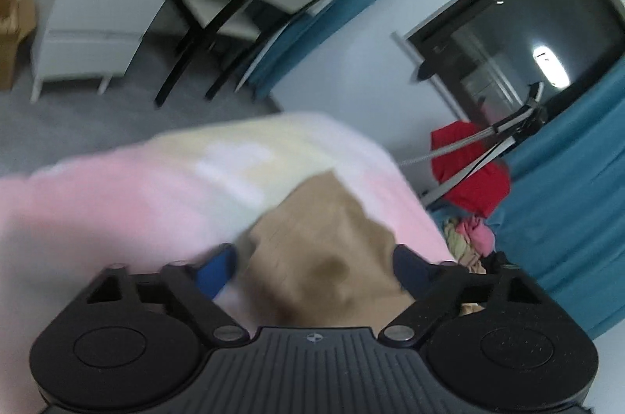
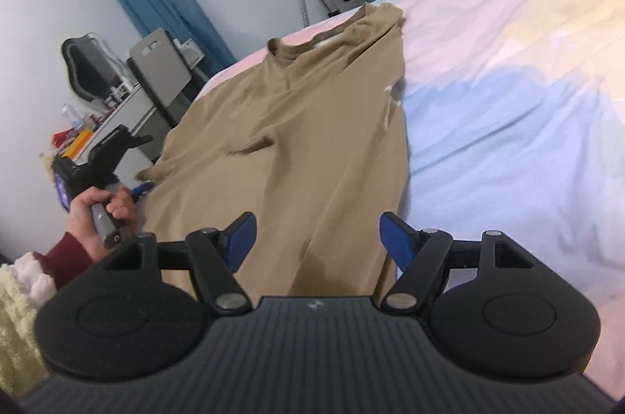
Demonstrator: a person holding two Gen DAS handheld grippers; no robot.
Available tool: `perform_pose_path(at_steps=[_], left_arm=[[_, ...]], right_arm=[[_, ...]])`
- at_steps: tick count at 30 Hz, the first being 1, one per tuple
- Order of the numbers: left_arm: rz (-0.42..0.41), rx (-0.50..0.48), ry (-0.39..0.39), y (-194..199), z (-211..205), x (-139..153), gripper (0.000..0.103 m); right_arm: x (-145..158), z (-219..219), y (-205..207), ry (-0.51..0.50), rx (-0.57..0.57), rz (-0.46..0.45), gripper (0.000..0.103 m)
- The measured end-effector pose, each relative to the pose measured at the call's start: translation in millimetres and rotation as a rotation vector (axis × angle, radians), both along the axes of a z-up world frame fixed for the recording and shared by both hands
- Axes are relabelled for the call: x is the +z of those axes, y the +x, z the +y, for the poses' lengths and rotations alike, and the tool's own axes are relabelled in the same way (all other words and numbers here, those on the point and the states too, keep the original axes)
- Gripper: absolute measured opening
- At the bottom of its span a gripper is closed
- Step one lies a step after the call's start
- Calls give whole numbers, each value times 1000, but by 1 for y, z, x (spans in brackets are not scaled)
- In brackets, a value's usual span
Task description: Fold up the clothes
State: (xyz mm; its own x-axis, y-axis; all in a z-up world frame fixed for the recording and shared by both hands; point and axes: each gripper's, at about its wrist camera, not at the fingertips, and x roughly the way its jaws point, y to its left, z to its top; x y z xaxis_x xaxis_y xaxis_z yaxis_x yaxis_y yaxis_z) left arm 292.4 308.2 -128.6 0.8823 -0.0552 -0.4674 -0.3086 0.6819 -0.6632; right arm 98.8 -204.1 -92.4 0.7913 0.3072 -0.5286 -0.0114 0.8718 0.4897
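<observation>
Progress: tan shirt [image 2: 297,140] partly folded lengthwise on the pastel bedspread [image 2: 508,101], cross folds left, more clothes piled beyond | Left gripper [image 1: 312,269]: spread, shirt between the pads, no pinch visible, tipped downward | Right gripper [image 2: 318,238]: spread over the hem, angled down, holding nothing.

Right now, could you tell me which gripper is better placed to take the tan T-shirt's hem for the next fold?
Probably the right gripper: its open fingers straddle the tan T-shirt near its hem. The left gripper sits off the shirt's side.
</observation>
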Motion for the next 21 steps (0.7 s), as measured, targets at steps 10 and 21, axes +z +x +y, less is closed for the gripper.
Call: perform_pose_path(at_steps=[10,21], left_arm=[[-40,-134,362,29,-57,36,5],[-262,-507,798,3,-252,144,4]], right_arm=[[-7,-22,18,9,-109,-13,72],[13,-43,-19,62,-154,-65,72]])
